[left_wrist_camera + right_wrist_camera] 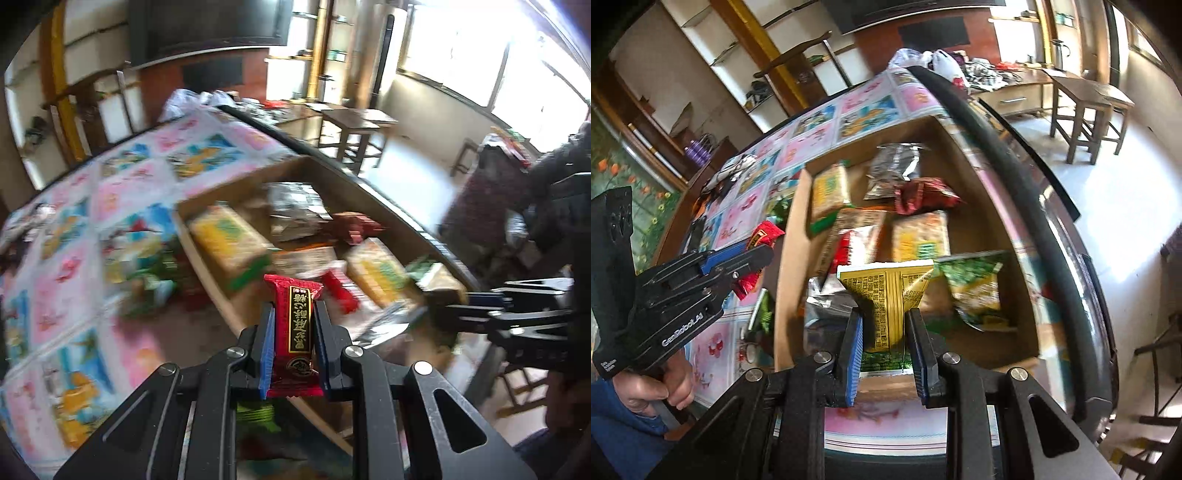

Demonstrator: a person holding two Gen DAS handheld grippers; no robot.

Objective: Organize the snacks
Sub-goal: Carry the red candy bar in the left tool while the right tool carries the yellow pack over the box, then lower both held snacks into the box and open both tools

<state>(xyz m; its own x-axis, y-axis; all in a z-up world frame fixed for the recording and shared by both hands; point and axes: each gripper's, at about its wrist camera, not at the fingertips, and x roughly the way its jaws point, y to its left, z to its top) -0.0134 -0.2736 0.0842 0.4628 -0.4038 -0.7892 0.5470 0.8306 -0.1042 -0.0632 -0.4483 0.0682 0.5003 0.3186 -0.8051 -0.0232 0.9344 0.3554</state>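
A red snack packet [293, 332], a yellow-and-green packet [890, 310], a pink-and-blue patterned tablecloth [74, 229].

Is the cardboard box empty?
No, the cardboard box already has several snack packets lying inside it, such as a dark red packet and a silver packet.

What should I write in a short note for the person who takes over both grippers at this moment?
Left gripper: shut on a small red foil snack packet with gold print.
Right gripper: shut on a yellow printed snack packet.
Open brown cardboard box on the patterned tablecloth already holds many packets.
Left to do: put both held packets in; a few green and red loose packets lie beside the box.
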